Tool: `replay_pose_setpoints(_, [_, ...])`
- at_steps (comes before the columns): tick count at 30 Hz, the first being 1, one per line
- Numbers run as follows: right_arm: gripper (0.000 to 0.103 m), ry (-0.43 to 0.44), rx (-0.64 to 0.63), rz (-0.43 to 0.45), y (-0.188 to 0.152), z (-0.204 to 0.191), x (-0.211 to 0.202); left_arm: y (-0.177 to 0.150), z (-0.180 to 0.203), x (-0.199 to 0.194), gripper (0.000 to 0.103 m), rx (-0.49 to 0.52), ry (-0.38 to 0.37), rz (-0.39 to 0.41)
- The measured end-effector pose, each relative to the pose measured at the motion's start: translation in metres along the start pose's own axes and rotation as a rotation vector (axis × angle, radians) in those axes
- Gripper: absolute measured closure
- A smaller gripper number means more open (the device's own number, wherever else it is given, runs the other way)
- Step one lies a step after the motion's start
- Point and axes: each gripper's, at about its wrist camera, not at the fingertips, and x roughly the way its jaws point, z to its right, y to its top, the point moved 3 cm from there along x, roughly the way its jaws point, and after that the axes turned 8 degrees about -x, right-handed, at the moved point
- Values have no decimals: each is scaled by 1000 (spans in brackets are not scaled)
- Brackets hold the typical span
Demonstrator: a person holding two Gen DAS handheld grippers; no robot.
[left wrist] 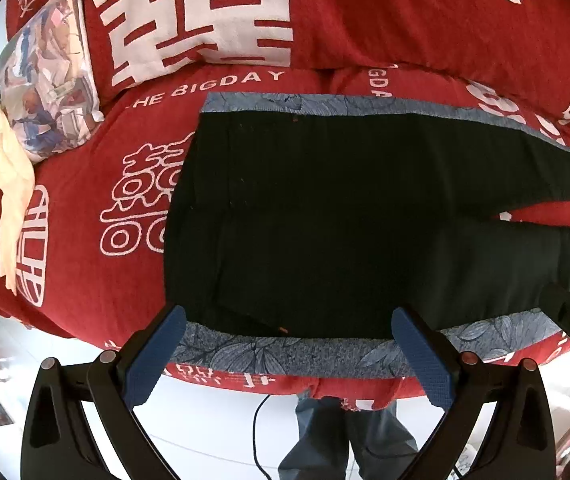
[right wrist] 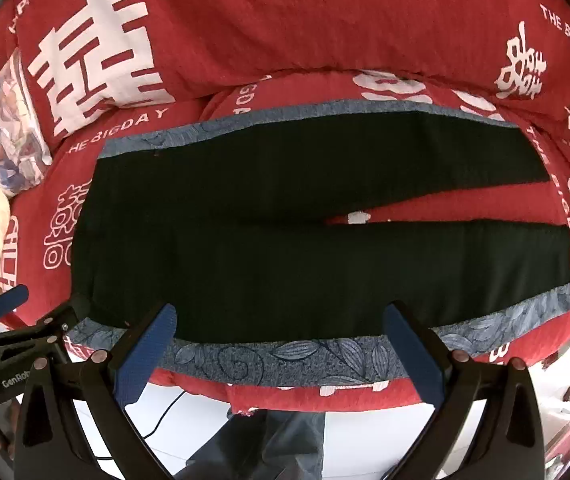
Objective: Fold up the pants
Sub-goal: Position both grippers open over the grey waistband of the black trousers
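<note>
Black pants (left wrist: 345, 216) lie flat on a red sofa seat, waist to the left, two legs spread to the right (right wrist: 305, 240). A grey-blue floral stripe runs along each outer side, the near one (right wrist: 285, 356) at the seat's front edge. My left gripper (left wrist: 289, 328) is open and empty, above the near edge by the waist. My right gripper (right wrist: 281, 324) is open and empty, above the near edge of the near leg. Each gripper shows at the edge of the other's view.
The sofa has a red cover (left wrist: 85, 200) with white characters and red back cushions (left wrist: 405, 12). A patterned pillow (left wrist: 49, 76) and a cream cloth (left wrist: 9, 192) lie at the left end. White floor, a black cable (left wrist: 257, 428) and the person's legs (right wrist: 269, 440) are below.
</note>
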Motion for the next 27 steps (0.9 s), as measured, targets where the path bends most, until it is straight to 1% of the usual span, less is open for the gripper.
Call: replay_pose_setpoints(27, [0, -3, 0, -16, -2, -5, 3, -3, -1, 5, 0, 15, 12, -24])
